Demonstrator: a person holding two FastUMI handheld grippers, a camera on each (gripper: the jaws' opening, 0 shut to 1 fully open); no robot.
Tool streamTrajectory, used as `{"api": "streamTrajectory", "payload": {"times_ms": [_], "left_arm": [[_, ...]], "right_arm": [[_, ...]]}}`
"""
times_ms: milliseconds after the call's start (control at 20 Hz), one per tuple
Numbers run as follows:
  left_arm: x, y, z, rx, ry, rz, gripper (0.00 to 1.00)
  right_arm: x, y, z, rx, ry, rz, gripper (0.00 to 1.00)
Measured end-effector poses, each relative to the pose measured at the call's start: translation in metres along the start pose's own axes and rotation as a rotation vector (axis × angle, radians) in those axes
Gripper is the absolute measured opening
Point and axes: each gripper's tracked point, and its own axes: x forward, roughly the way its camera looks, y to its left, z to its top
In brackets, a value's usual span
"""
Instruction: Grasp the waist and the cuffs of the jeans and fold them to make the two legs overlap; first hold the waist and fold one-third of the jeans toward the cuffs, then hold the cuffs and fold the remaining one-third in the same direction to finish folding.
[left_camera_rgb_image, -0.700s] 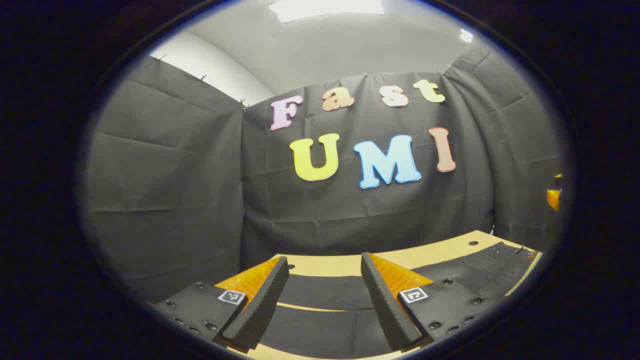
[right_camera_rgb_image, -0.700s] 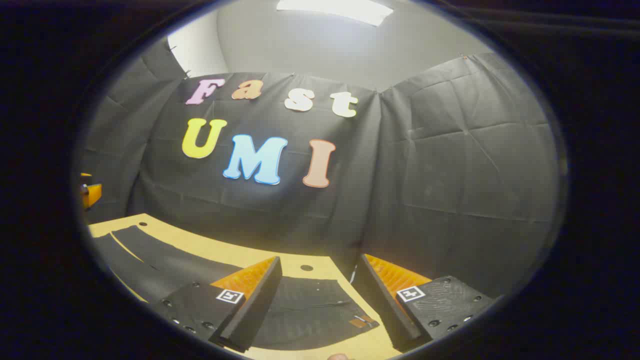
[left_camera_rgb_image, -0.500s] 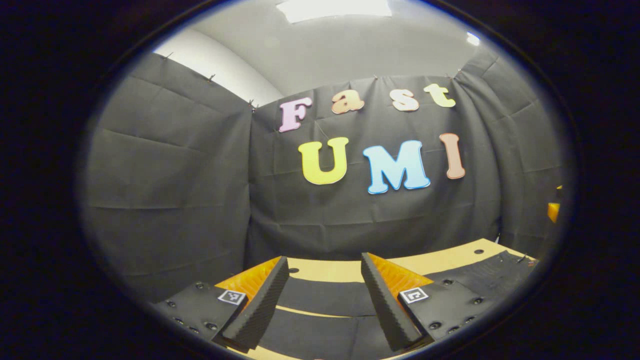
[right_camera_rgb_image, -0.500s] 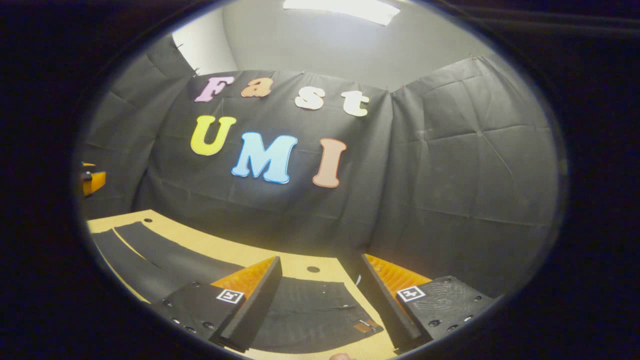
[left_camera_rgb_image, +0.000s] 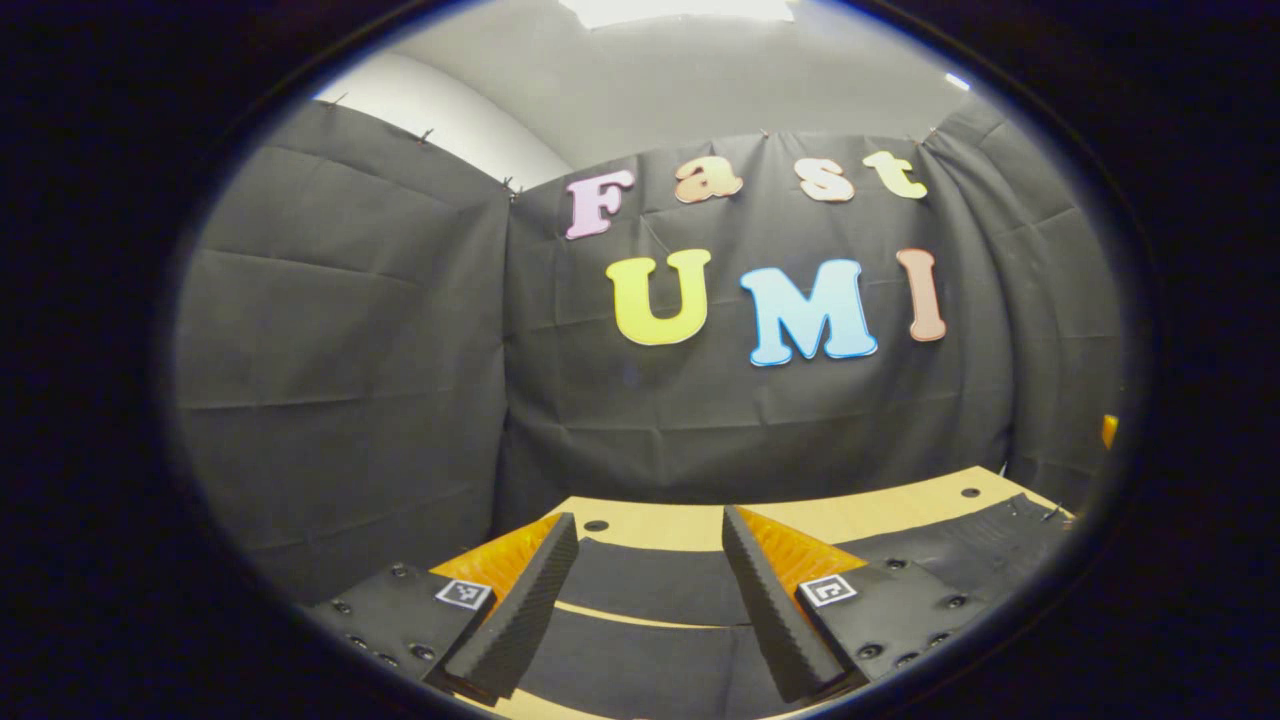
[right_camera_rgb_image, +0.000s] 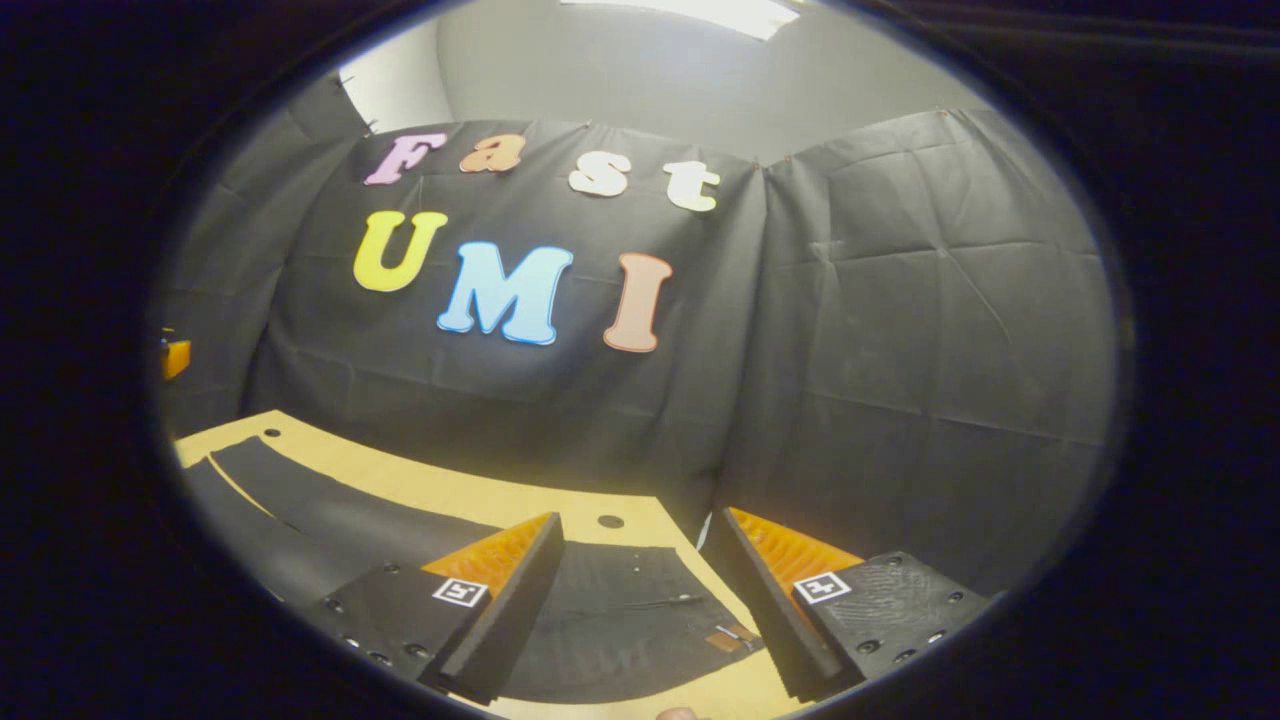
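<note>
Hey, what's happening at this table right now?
A person holds two hand-held grippers over dark jeans spread flat on a wooden table. The left hand-held gripper hovers open above the two legs, the right hand-held gripper open above the waist end. Neither grips the cloth; no fold is made yet.

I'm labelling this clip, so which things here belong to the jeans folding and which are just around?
Part of the job:
- black jeans, lying flat, legs still apart
- left gripper, open above the legs
- right gripper, open above the waist

Just there:
- wooden table
- black cloth wall
- ceiling light
</note>
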Motion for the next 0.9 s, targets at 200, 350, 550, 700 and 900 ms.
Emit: {"api": "streamTrajectory", "payload": {"times_ms": [200,350,550,700,900], "left_arm": [[0.01,0.012,-0.007,0.005,0.012,-0.019,0.96],[0.015,0.024,-0.015,-0.014,0.036,-0.023,0.92],[0.019,0.042,-0.036,-0.075,0.095,-0.008,0.95],[0.02,0.058,-0.051,-0.15,0.148,0.017,0.96],[0.022,0.084,-0.095,-0.322,0.285,0.074,0.96]], "right_arm": [[0.001,-0.016,-0.005,0.018,0.036,-0.116,0.95],[-0.003,-0.027,-0.015,0.007,0.076,-0.184,0.94],[-0.009,-0.036,-0.031,0.018,0.145,-0.223,0.95],[-0.01,-0.035,-0.049,0.1,0.228,-0.221,0.94],[-0.013,-0.033,-0.088,0.217,0.37,-0.212,0.95]]}}
